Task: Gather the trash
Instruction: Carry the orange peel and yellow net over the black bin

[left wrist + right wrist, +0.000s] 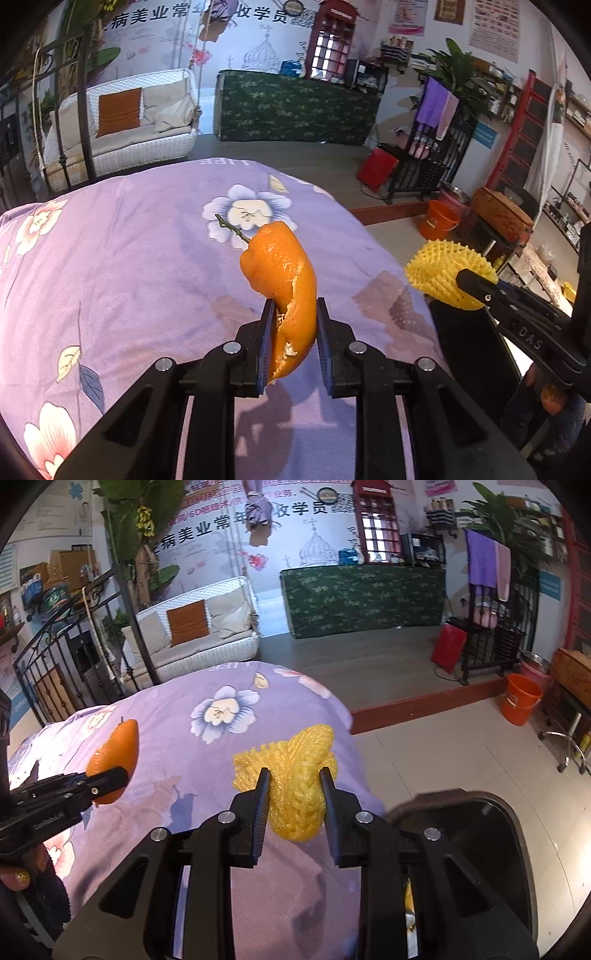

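Note:
My left gripper (293, 306) is shut on an orange peel (284, 273) with a small green stem, held above the purple flowered tablecloth (129, 266). It also shows in the right wrist view (110, 775) with the peel (118, 749) at the left. My right gripper (294, 775) is shut on a yellow foam fruit net (295, 775), held over the table's right edge. The net (443, 273) and the right gripper (469, 280) show at the right of the left wrist view. A dark trash bin (491, 834) stands open below, right of the table.
The cloth-covered table (207, 746) fills the foreground. Tiled floor (443, 753) lies to the right, with an orange bucket (521, 701), a red box (448, 646) and a black metal rack (491, 642). A white wicker sofa (192, 635) and a green-covered counter (362, 598) stand behind.

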`<state>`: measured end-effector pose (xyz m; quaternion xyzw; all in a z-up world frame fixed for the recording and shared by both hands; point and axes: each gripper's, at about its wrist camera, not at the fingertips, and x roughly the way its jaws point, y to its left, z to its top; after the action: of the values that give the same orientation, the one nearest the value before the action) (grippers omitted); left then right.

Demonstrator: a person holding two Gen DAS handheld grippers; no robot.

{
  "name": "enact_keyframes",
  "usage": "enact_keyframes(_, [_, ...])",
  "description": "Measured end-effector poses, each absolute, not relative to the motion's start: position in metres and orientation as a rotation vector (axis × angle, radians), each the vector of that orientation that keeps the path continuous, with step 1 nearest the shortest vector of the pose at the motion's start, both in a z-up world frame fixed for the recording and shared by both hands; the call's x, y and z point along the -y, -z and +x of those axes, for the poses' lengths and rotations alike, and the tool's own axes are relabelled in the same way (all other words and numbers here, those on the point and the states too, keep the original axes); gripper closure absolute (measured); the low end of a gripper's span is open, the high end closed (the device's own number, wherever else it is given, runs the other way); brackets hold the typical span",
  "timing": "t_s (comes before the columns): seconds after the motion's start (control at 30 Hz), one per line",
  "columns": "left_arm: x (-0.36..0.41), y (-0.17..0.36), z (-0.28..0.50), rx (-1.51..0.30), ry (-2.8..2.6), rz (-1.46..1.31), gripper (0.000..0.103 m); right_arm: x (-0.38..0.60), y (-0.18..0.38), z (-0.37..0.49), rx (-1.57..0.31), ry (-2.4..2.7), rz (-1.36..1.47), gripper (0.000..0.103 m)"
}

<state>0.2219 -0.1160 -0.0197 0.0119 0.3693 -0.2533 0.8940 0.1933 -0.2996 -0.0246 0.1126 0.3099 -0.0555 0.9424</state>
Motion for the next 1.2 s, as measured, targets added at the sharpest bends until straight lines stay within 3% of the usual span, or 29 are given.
enact_keyframes(0.43, [0.167,0.019,0.175,-0.762,0.653,0.037,0.082,0.358,0.043,0.128,-0.688,0.283,0.269,0.076])
enact_keyframes(1.1, [0.221,0.029,0.145,-0.775,0.772,0.108,0.082,0.413,0.133,0.116,-1.052,0.436,0.356,0.074])
enact_keyframes(1.17, [0.225,0.030,0.143,-0.775,0.783,0.116,0.082,0.415,0.138,0.115,-1.067,0.435,0.364,0.070])
enact_keyframes(1.2, [0.227,0.031,0.142,-0.776,0.789,0.120,0.082,0.417,0.140,0.115,-1.073,0.440,0.370,0.062])
